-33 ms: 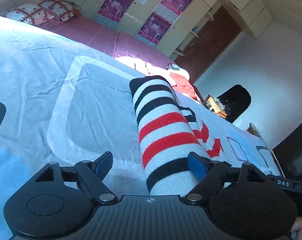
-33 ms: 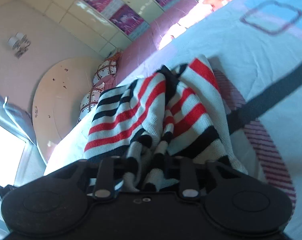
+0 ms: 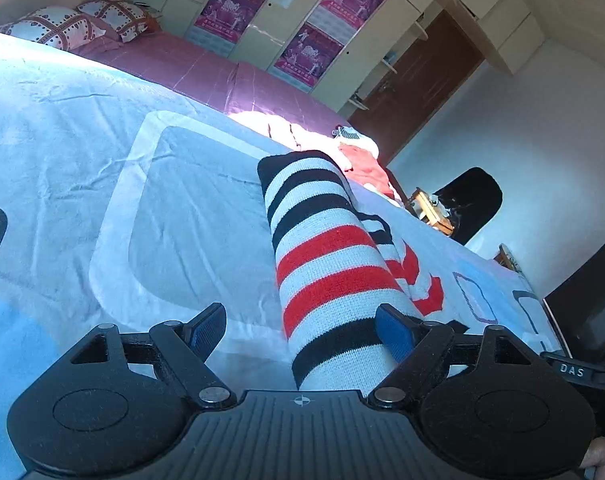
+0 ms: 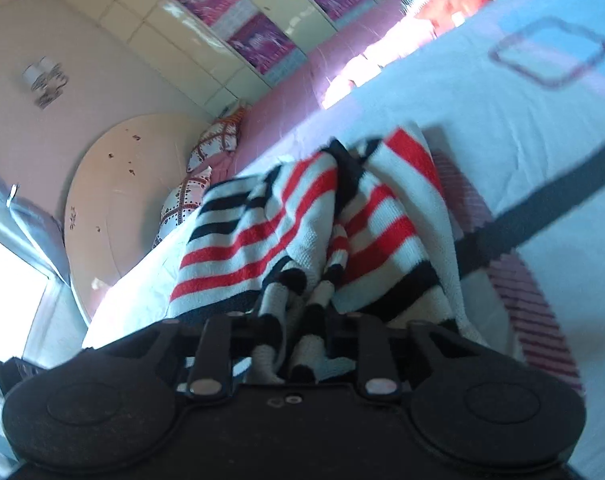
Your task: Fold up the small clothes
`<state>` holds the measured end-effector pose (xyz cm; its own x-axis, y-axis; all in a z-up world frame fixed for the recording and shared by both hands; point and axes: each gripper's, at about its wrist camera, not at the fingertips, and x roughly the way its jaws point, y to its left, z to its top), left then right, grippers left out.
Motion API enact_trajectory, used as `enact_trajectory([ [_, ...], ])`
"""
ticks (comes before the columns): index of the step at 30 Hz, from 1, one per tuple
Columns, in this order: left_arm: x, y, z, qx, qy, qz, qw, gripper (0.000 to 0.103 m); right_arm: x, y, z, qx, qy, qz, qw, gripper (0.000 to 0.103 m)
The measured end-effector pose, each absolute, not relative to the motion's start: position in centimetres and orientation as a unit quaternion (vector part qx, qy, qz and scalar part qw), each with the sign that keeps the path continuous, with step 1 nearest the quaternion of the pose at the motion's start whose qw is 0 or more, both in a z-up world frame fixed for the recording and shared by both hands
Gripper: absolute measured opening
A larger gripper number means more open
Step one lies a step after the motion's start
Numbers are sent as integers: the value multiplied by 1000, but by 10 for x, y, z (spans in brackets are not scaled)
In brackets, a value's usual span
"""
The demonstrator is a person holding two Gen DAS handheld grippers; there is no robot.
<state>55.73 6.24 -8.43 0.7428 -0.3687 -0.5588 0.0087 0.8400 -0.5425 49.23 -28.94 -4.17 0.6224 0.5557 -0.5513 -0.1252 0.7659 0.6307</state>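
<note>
A small knitted garment with white, red and black stripes [image 3: 326, 264] lies on the pale blue bedsheet [image 3: 82, 184]. In the left wrist view its folded edge runs away from me, and my left gripper [image 3: 302, 330] is open with the near end of the garment between its blue pads [image 3: 392, 334]. In the right wrist view the same garment [image 4: 286, 224] is bunched and lifted. My right gripper [image 4: 296, 332] is shut on its gathered edge, which hides the fingertips.
A heap of red and white clothes [image 3: 354, 152] lies at the far edge of the bed. Patterned pillows [image 3: 62, 26] sit at the head. A brown door [image 3: 418, 84], a black chair [image 3: 472, 204] and a dark screen [image 3: 590, 308] stand beyond the bed.
My right gripper has moved with the garment, which now hangs slightly higher and is blurred by motion. The left gripper has not visibly moved.
</note>
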Motion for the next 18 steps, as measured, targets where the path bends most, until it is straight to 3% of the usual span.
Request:
enact_trajectory([
  [4,561,54,-86,-253,344,-114,897,80,464,-295,-24,243,336,214,884,21],
  [8,562,45,-95,-256,355,-122,891,80,469,-313,-65,281,395,190,854,29],
  [10,562,45,-93,-250,351,-120,894,80,467,-323,-65,313,374,202,849,43],
  [11,563,45,-92,-247,350,-120,896,80,469,-325,-62,317,366,205,851,59],
  [12,565,46,-91,-244,348,-121,897,80,471,-327,-60,320,358,213,851,68],
  [15,570,47,-91,-240,348,-119,899,80,493,-325,-62,322,372,232,839,66],
  [16,573,46,-92,-239,351,-118,897,80,500,-323,-65,322,380,234,835,59],
  [17,575,45,-93,-238,356,-118,896,80,508,-316,-65,307,394,227,836,36],
  [18,577,44,-94,-236,360,-120,895,80,511,-309,-63,280,402,214,845,30],
])
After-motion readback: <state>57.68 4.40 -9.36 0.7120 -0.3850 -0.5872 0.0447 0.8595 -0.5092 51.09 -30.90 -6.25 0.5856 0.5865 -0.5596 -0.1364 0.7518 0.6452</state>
